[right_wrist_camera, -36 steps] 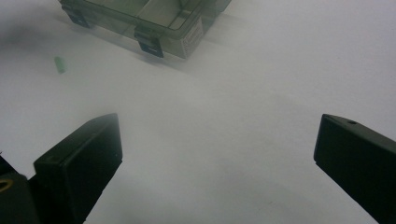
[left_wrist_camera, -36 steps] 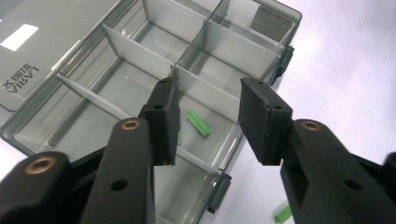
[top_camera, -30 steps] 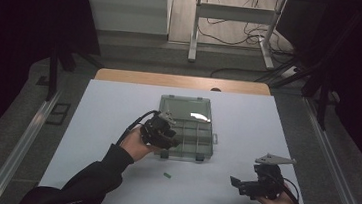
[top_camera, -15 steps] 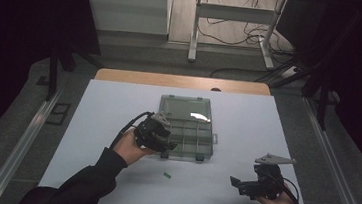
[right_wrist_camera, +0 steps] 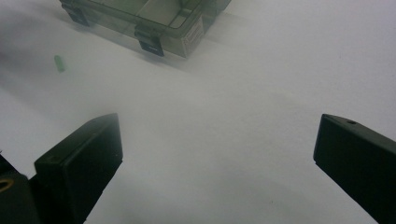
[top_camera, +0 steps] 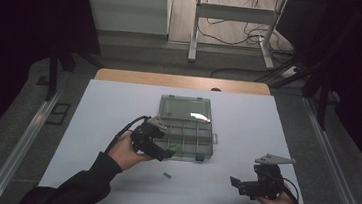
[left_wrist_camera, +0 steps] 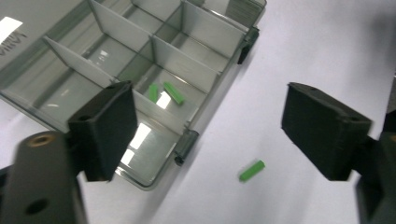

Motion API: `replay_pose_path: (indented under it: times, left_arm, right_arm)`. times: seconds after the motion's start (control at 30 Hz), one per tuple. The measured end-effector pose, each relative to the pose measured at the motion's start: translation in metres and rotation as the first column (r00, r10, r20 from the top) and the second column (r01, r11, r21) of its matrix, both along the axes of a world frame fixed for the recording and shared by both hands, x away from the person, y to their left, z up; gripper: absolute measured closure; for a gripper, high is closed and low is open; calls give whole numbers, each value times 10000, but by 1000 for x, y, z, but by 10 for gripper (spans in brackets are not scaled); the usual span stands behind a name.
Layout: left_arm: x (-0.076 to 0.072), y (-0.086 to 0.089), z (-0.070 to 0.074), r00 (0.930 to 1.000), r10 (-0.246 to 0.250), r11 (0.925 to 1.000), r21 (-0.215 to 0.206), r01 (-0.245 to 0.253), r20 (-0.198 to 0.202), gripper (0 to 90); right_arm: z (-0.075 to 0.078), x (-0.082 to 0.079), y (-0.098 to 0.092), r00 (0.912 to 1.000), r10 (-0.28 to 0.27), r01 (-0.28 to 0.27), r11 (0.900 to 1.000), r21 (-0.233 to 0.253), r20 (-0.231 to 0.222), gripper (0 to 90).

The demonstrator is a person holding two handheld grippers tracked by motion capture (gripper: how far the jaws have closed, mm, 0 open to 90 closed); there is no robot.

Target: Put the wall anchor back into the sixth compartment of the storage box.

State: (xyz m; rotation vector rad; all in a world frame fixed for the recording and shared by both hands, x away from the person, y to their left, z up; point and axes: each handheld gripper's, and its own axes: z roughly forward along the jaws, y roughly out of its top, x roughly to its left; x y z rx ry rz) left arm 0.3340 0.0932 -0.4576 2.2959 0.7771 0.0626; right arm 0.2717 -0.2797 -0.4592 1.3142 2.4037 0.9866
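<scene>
My left tool [top_camera: 157, 150] has moved back from the compartment box [top_camera: 189, 128] toward me and now hangs wide open and empty over its near corner. Two green pieces [left_wrist_camera: 166, 92] lie in one compartment, another green piece [left_wrist_camera: 252, 170] on the table [top_camera: 247, 118]. My right tool [right_wrist_camera: 219, 154] stays wide open, empty. The lid label is unreadable.

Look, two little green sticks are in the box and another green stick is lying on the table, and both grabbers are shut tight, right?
Not quite. Both grabbers are open: the left gripper and the right gripper each show their jaws wide apart in their own gripper views. The rest holds: two green sticks lie in the box, and one green stick lies on the table.
</scene>
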Motion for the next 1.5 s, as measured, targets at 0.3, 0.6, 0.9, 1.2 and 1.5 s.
replay_pose_path:
  times: [0.3,0.6,0.9,1.2,1.5]
  left_arm:
    - [-12,-2,-4,9999,-143,9998,160,145,-87,57]
    - [-22,-5,-7,9985,-474,9989,37,475,-273,32]
    - [-30,-8,-14,9971,-675,9974,236,683,-340,86]
    - [-32,-16,-29,9925,-1115,9898,835,1155,-509,180]
    - [-31,-20,-42,9845,-1554,9817,983,1631,-819,344]
  right_arm:
    - [0,0,0,10000,47,-47,10000,-30,24,10]
    - [0,0,0,9999,89,-89,9999,-50,57,10]
    - [0,0,1,9999,111,-111,9999,-56,45,11]
    - [0,0,1,9999,106,-106,9999,-55,-36,11]
    - [-1,0,2,9999,148,-149,9999,-73,-80,11]
